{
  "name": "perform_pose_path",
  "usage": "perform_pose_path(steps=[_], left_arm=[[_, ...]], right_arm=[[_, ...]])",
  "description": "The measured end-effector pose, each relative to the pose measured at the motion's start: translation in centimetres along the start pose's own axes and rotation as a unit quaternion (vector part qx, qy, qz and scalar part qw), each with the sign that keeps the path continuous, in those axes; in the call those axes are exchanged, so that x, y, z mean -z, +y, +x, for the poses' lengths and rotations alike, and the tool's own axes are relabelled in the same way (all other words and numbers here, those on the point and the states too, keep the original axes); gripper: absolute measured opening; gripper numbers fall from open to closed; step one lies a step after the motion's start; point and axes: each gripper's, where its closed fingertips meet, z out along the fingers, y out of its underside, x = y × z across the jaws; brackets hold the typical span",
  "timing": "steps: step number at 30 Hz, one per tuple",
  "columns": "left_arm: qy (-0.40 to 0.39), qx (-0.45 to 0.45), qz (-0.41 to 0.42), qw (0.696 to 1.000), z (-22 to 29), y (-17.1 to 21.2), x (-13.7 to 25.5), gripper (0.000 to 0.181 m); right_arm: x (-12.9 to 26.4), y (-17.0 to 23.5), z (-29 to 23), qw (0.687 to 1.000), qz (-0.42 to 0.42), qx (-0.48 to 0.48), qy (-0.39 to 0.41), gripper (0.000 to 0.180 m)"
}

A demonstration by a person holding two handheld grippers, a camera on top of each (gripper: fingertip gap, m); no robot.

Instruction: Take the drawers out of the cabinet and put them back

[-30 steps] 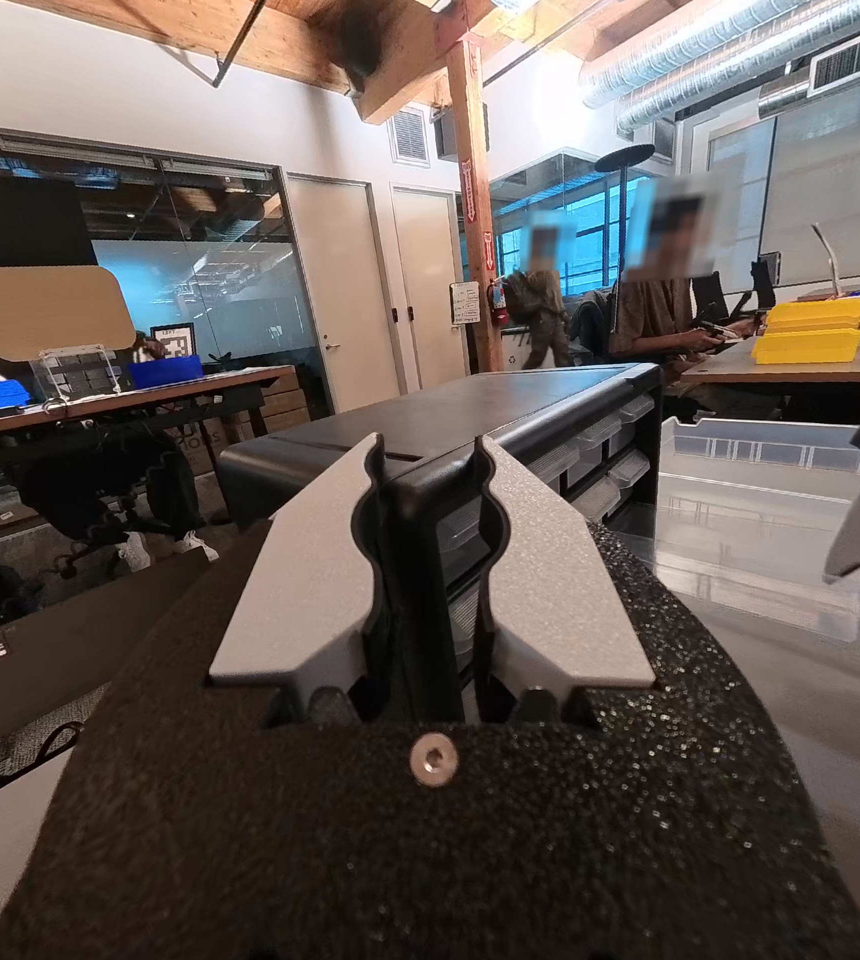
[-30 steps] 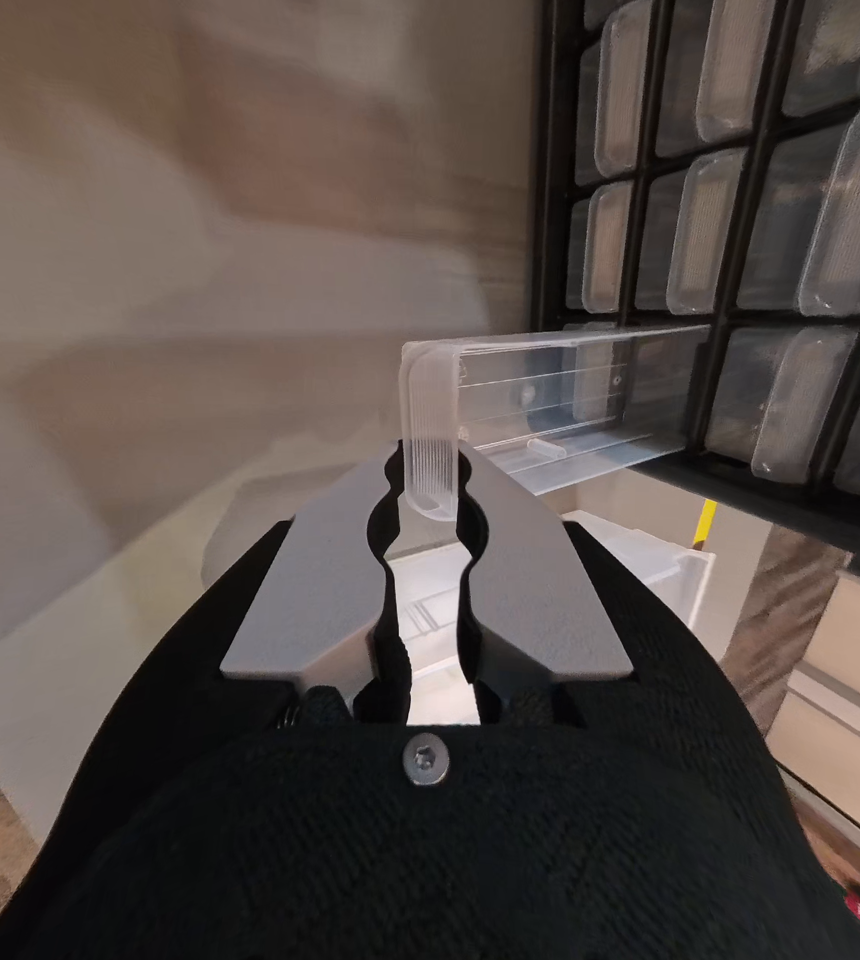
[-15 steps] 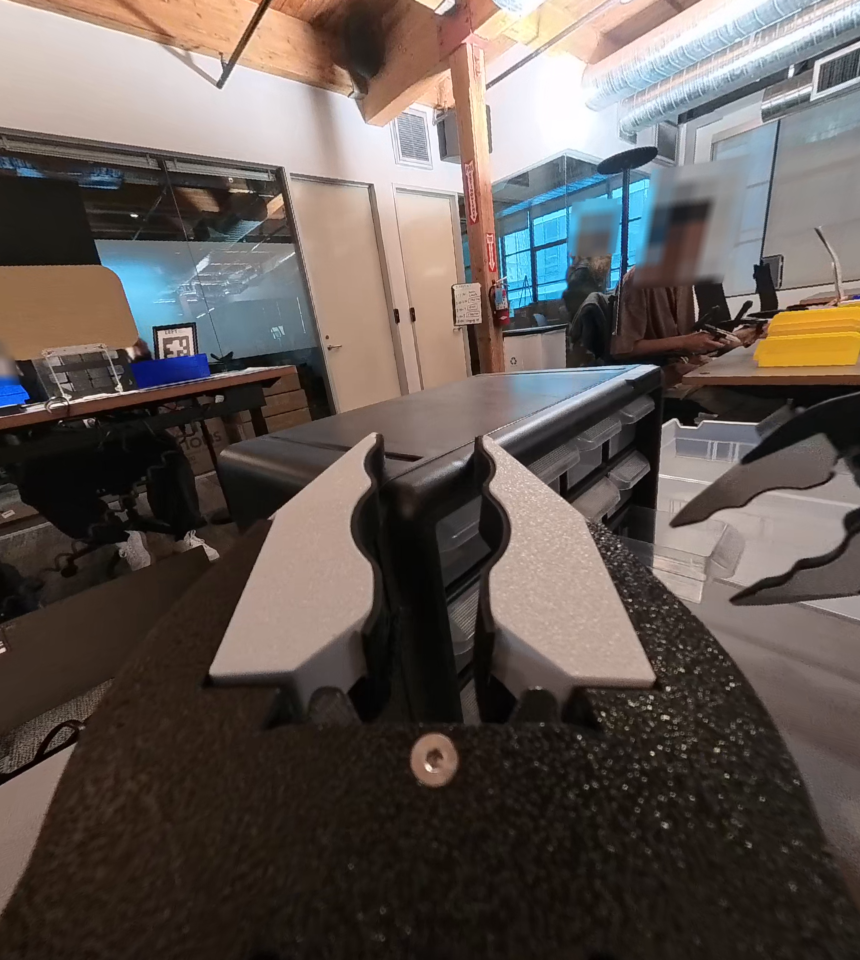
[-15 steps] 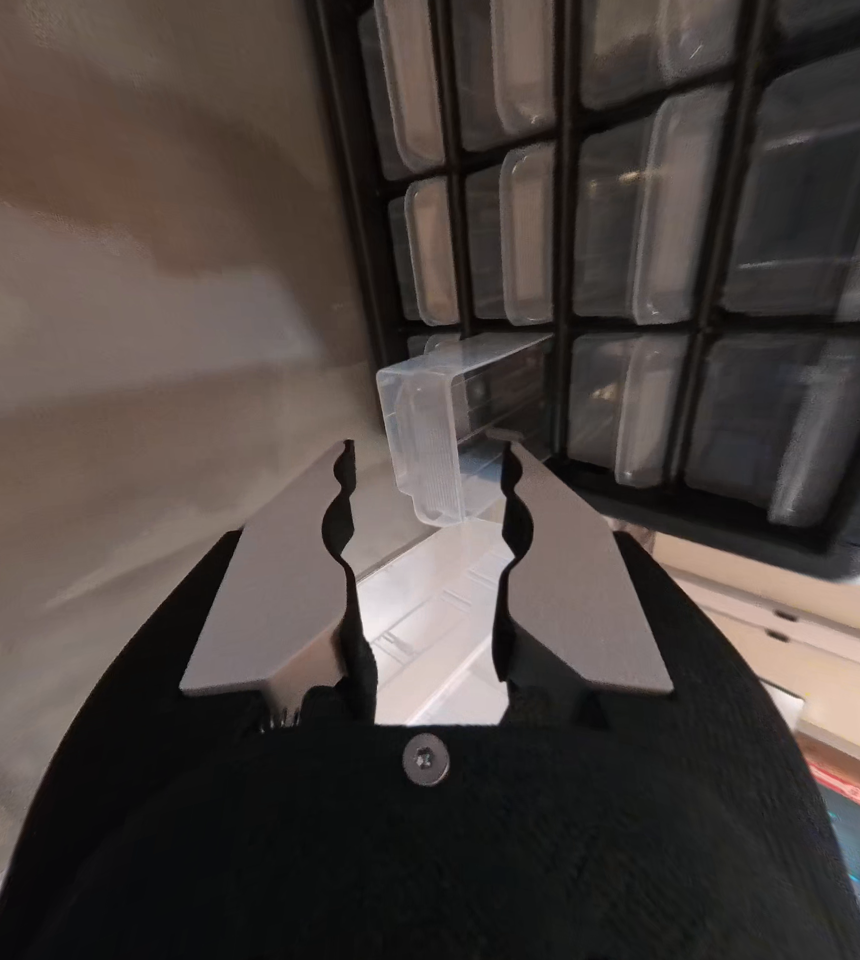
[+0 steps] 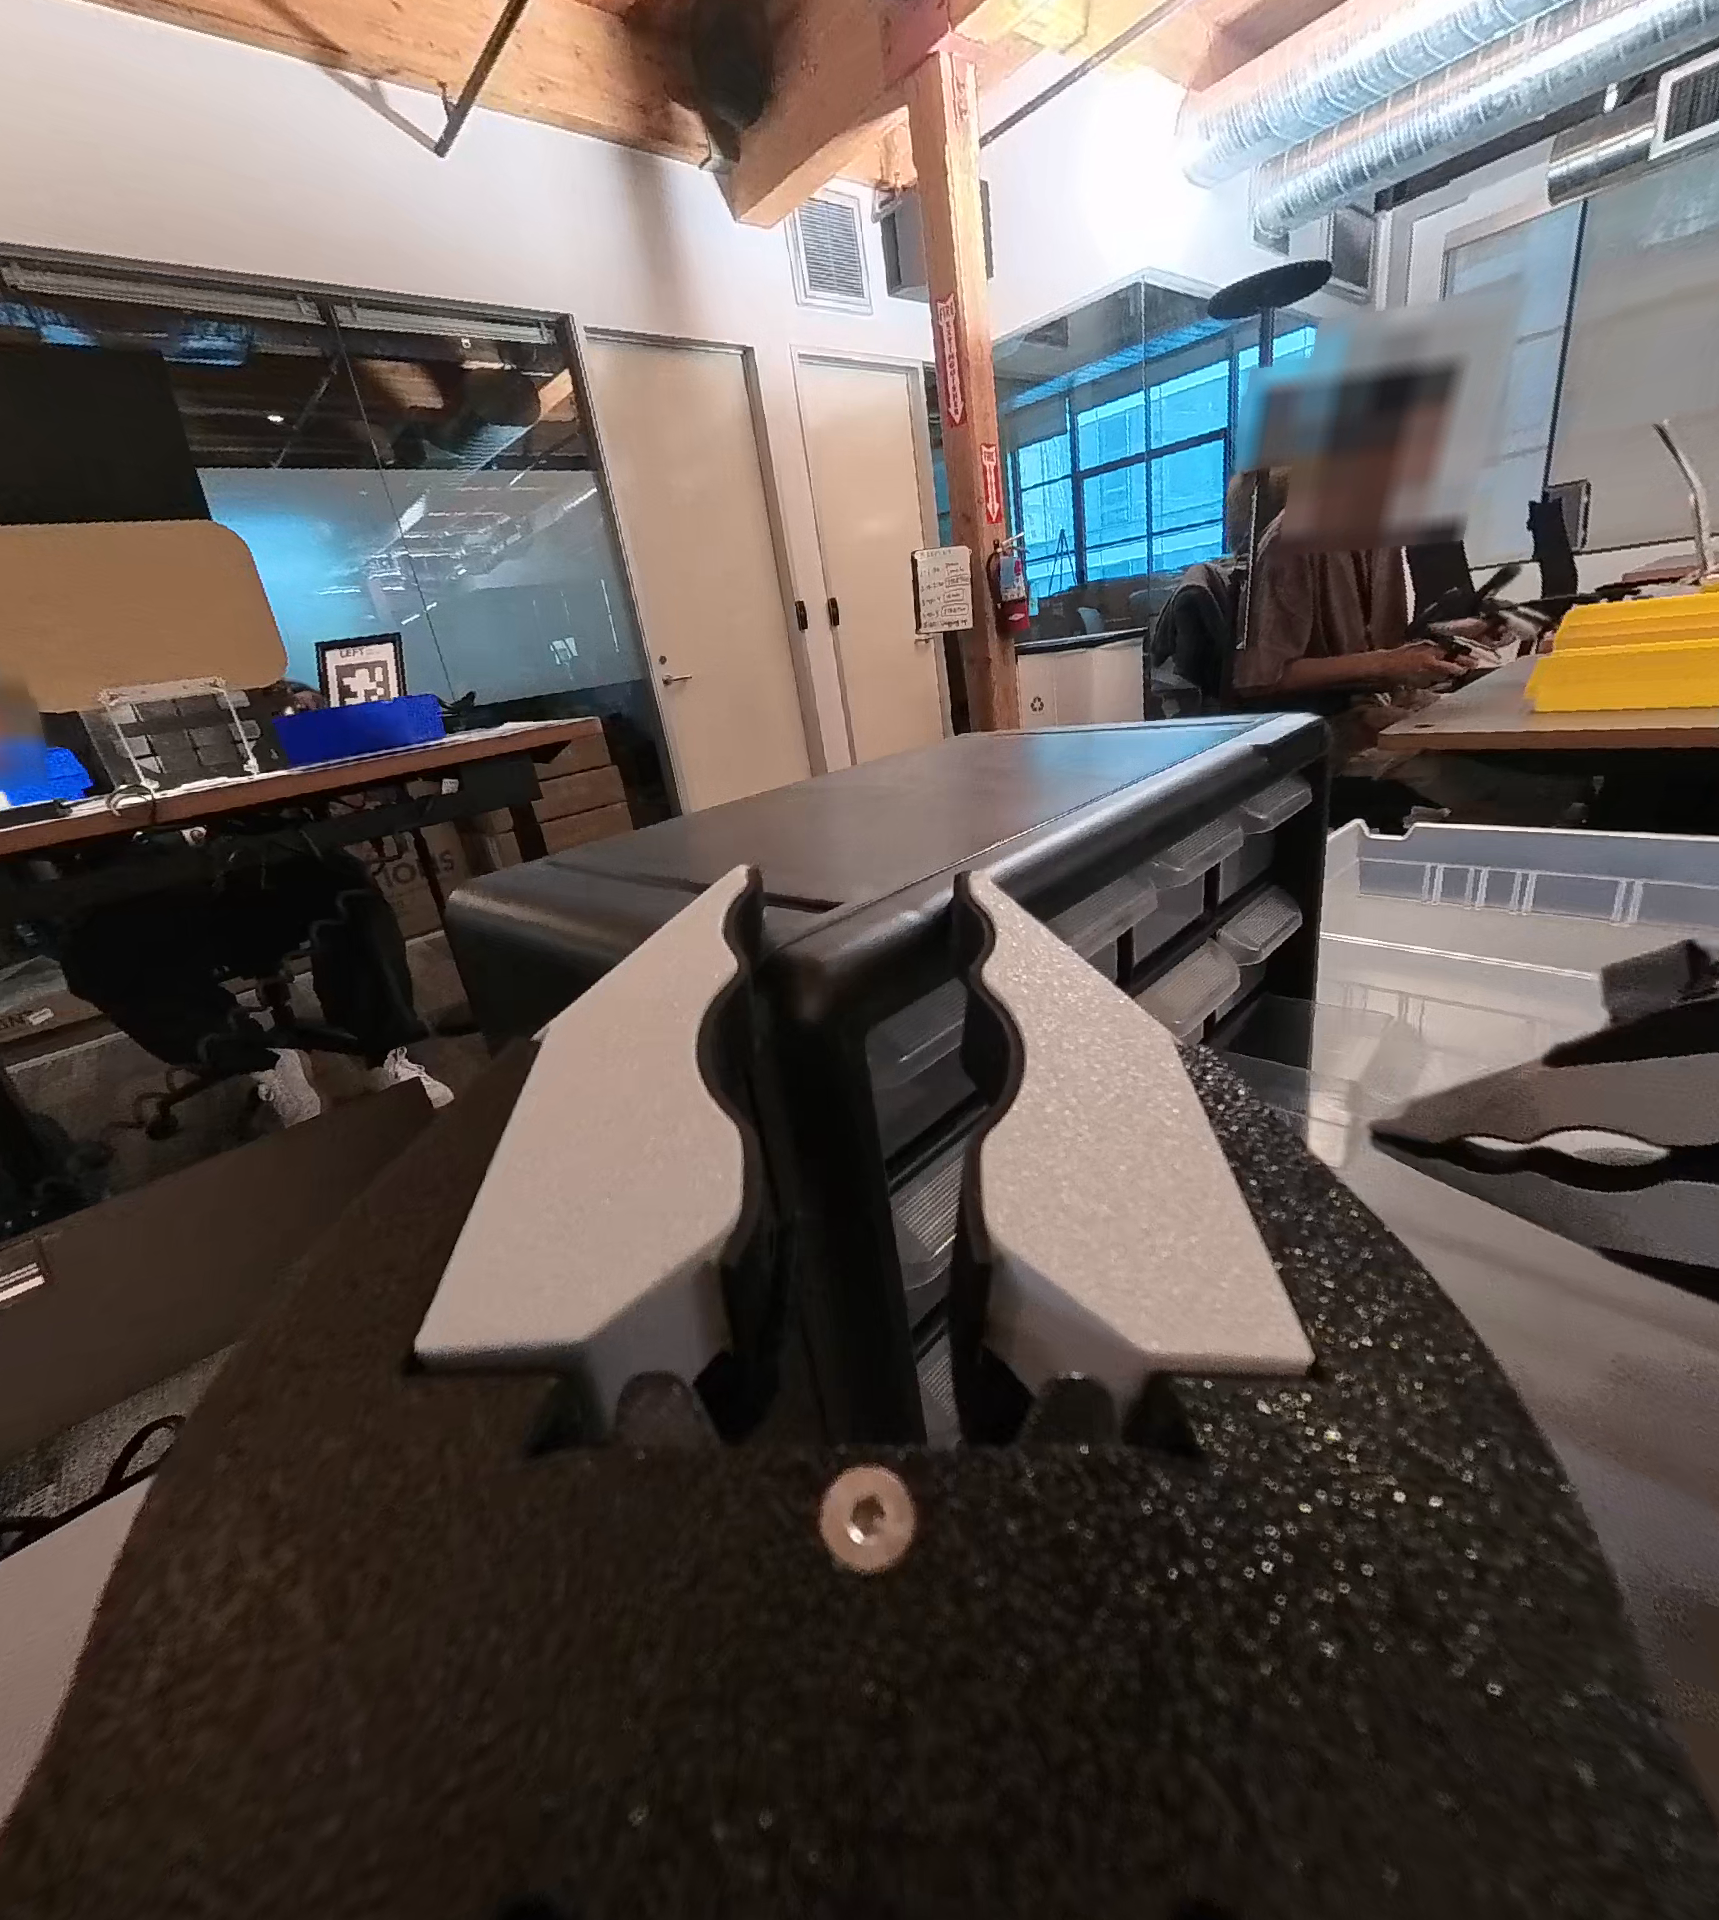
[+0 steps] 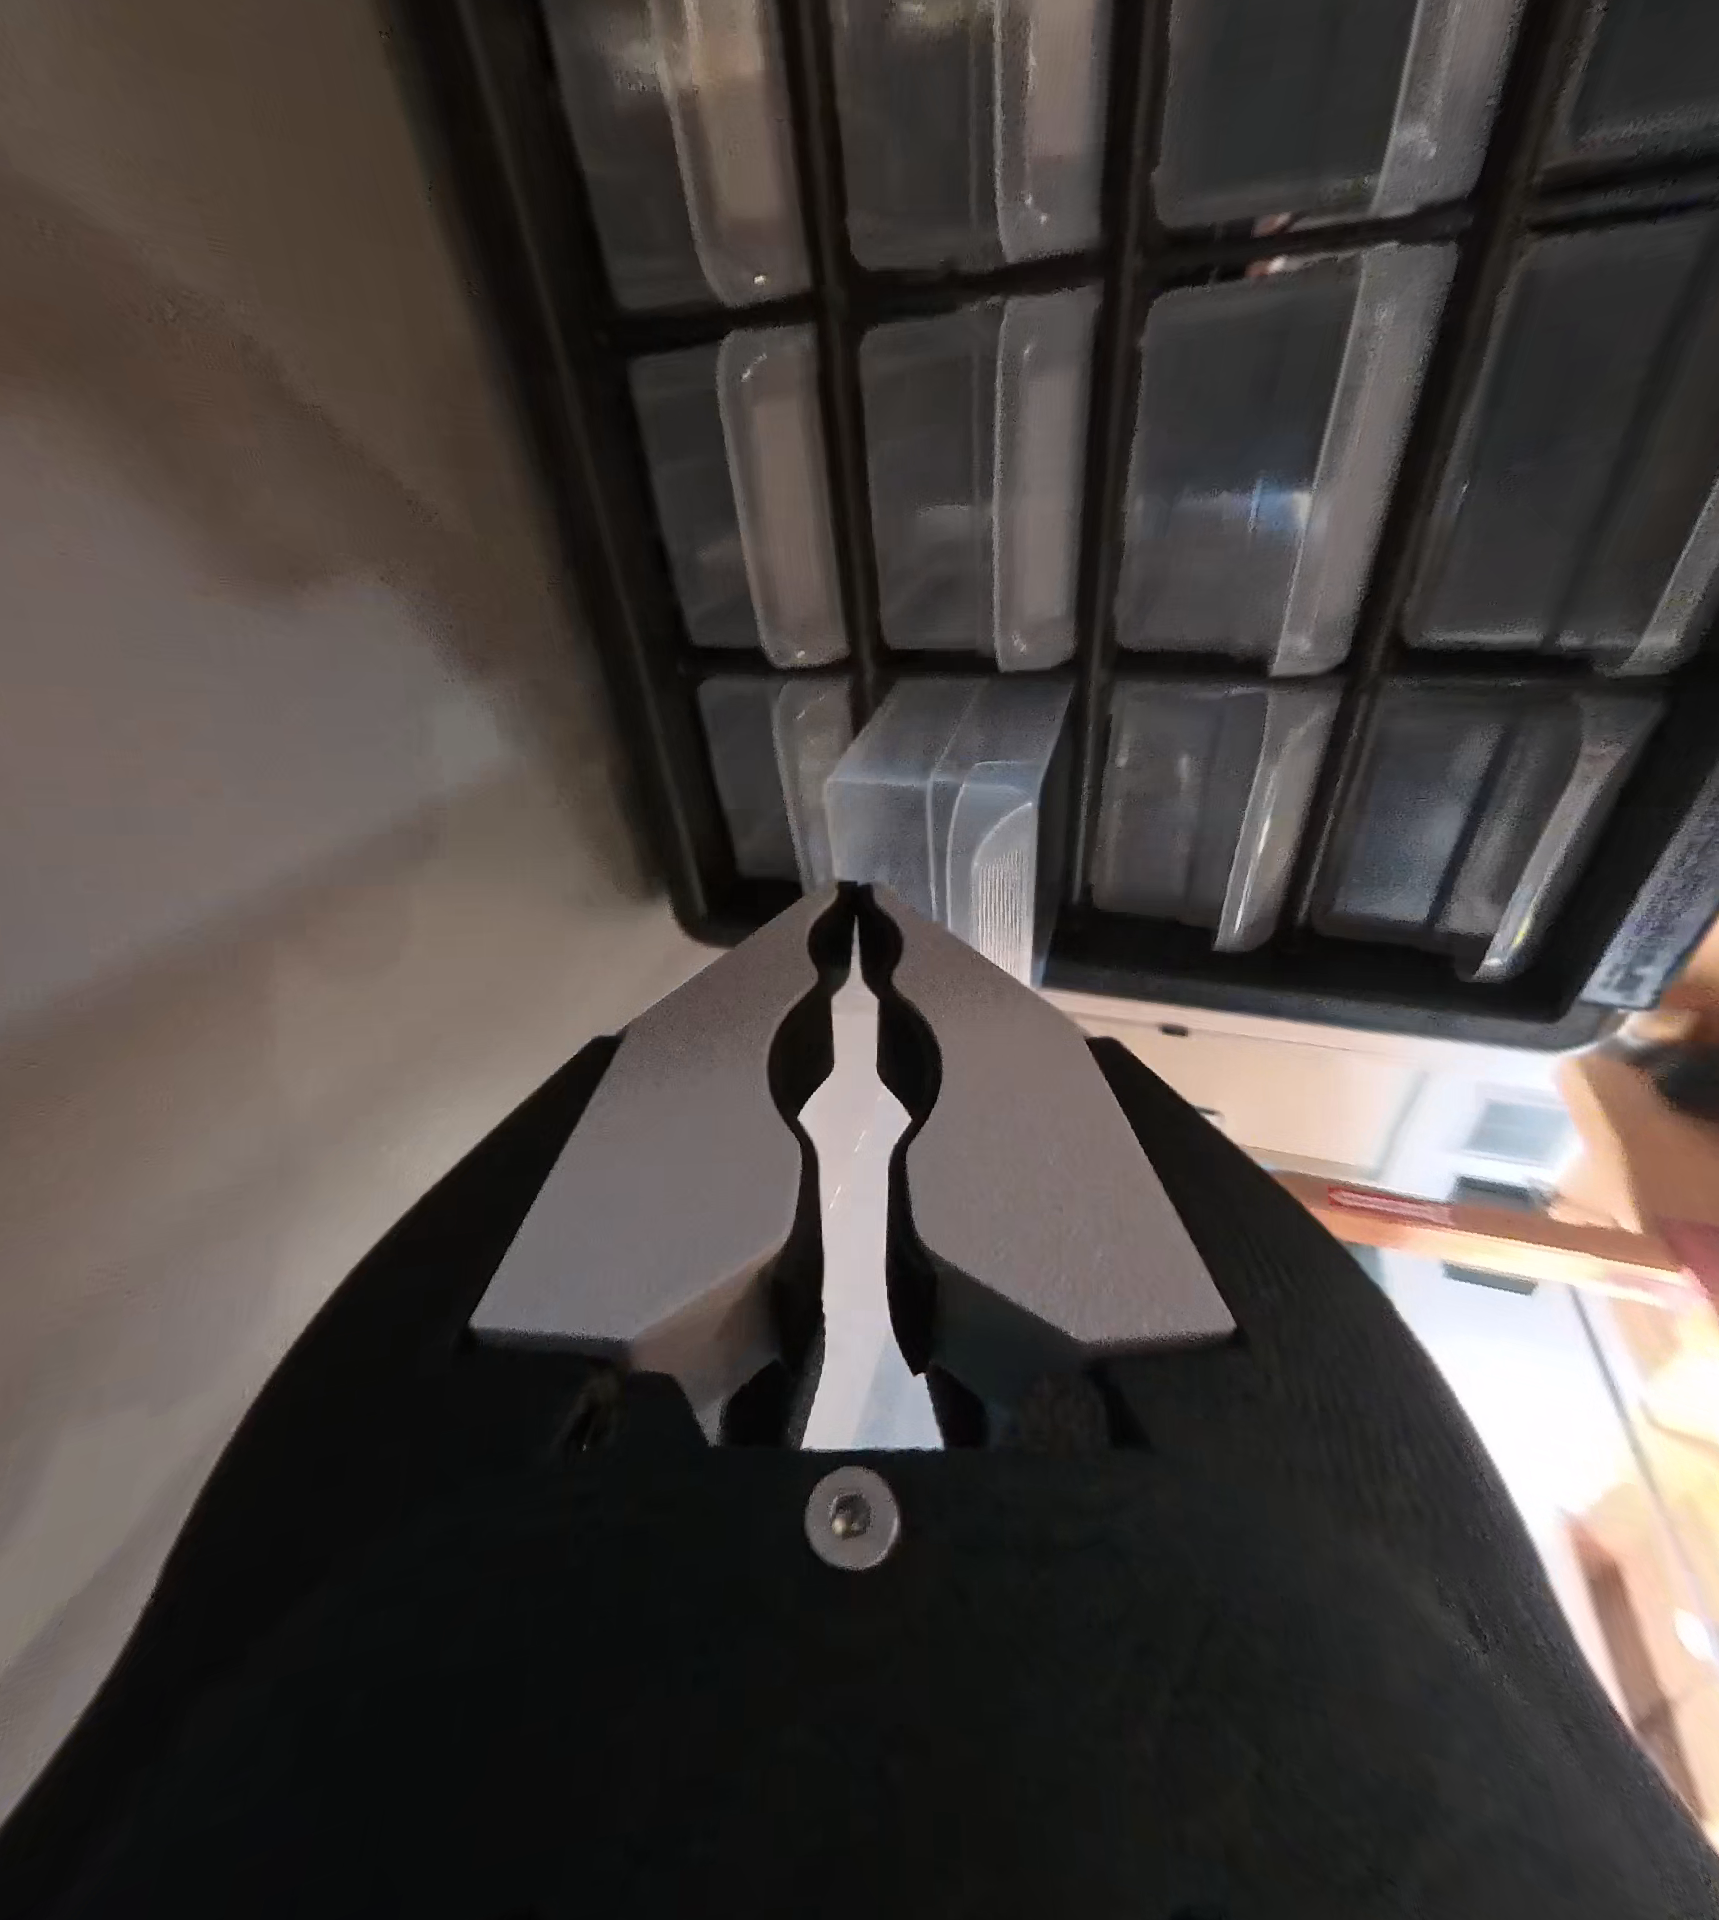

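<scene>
One small clear plastic drawer sticks partway out of its bottom-row slot in the black multi-drawer cabinet, so seating it remains, judging by the right gripper pinched empty at its front while the left gripper clamps the cabinet's corner.

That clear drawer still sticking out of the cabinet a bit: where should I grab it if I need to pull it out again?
Grip the ribbed handle lip on the front of the clear drawer, coming straight at the cabinet face. It stands proud of its neighbours, so the lip looks reachable. The right hand-held gripper is shut just beside it and would need opening; the left hand-held gripper clamps the cabinet's corner.
</scene>
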Motion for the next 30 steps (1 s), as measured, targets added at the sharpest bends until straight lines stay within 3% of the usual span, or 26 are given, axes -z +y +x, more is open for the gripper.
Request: perform_pose_path(steps=[7,14,21,26,30], left_arm=[[0.009,0.01,-0.001,1.0,0.1,0.0,0.1,0.035],[0.013,0.009,0.007,1.0,-0.2,0.0,0.3,0.032],[-0.023,-0.012,0.025,0.999,-1.0,-0.2,0.9,0.033],[-0.081,-0.018,0.063,0.995,-2.4,-0.9,2.5,0.034],[-0.109,-0.094,0.085,0.986,-1.3,-1.4,5.4,0.028]], right_arm=[[-3.4,-1.3,1.2,0.995,0.016,-0.087,0.046,0.0],[-4.1,-1.2,1.4,0.982,0.039,-0.173,0.072,0.0],[-0.5,-3.3,1.0,0.951,0.148,-0.26,0.075,0.009],[2.0,-5.2,0.7,0.937,0.211,-0.27,0.07,0.012],[4.6,-6.9,0.9,0.913,0.284,-0.288,0.056,0.031]])
